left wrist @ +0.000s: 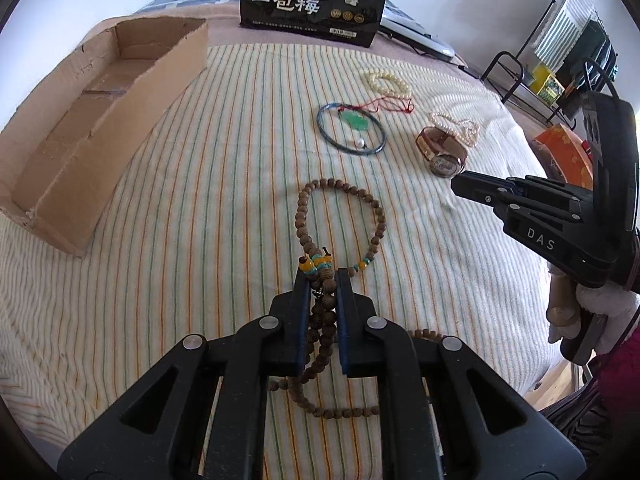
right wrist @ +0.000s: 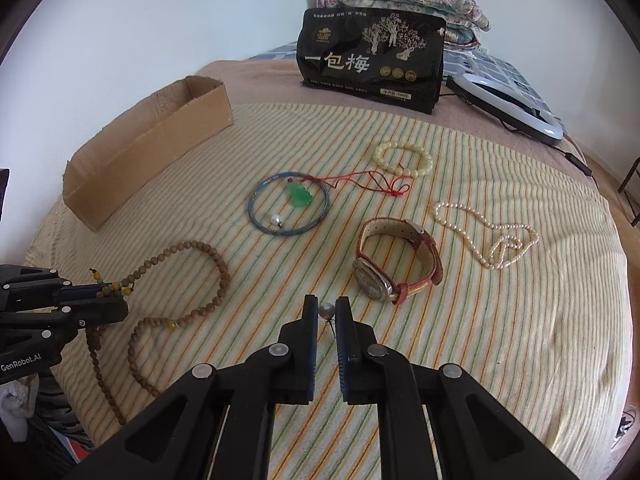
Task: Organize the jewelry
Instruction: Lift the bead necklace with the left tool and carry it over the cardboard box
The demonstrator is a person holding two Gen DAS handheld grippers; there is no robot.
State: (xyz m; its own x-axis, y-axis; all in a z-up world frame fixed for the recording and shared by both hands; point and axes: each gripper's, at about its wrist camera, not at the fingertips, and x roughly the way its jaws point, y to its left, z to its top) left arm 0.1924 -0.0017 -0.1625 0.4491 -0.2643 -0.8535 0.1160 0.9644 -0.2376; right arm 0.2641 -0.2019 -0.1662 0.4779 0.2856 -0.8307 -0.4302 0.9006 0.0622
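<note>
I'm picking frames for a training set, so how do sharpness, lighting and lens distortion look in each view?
Left wrist view: sharp in the middle, strong fisheye bending of the striped cloth, dark vignette corners, soft daylight, no harsh shadows. Right wrist view: equally sharp on the watch, the same barrel curve and dark rim, white wall bright but not blown out.

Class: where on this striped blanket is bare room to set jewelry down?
Free: striped blanket right of the red-strap watch; strip between cardboard box and blue bangle. Crowded: around bangle, cream bead bracelet, white pearl necklace.
</note>
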